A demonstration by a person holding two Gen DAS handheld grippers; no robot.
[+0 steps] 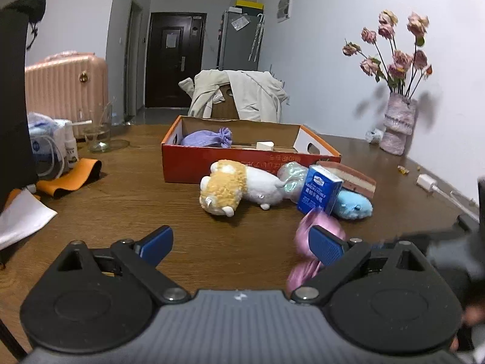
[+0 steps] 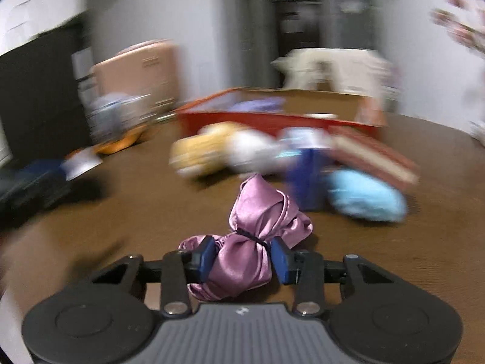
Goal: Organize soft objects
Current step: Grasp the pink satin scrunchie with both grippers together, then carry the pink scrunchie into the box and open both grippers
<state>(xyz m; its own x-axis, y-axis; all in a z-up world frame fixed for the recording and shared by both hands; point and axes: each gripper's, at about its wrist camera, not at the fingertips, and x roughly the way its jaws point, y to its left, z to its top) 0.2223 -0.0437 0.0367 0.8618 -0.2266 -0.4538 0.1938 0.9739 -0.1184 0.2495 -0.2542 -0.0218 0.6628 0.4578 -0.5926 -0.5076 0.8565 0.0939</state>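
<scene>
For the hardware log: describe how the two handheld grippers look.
Both match: the left gripper and right gripper have ribbed grey bodies with a small white logo, black linkage arms on round black discs, silver pivot bolts, and blue textured finger pads.

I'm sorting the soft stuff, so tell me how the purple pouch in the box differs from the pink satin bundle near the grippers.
The purple pouch looks matte and knitted; the pink satin bundle is shiny and smooth. The pouch lies inside the red box; the bundle is outside it, above the bare table, between the pads of the right hand-held gripper. The pouch gathers at one end; the bundle is cinched around its middle by a dark band. Both are soft, tied fabric items.
</scene>
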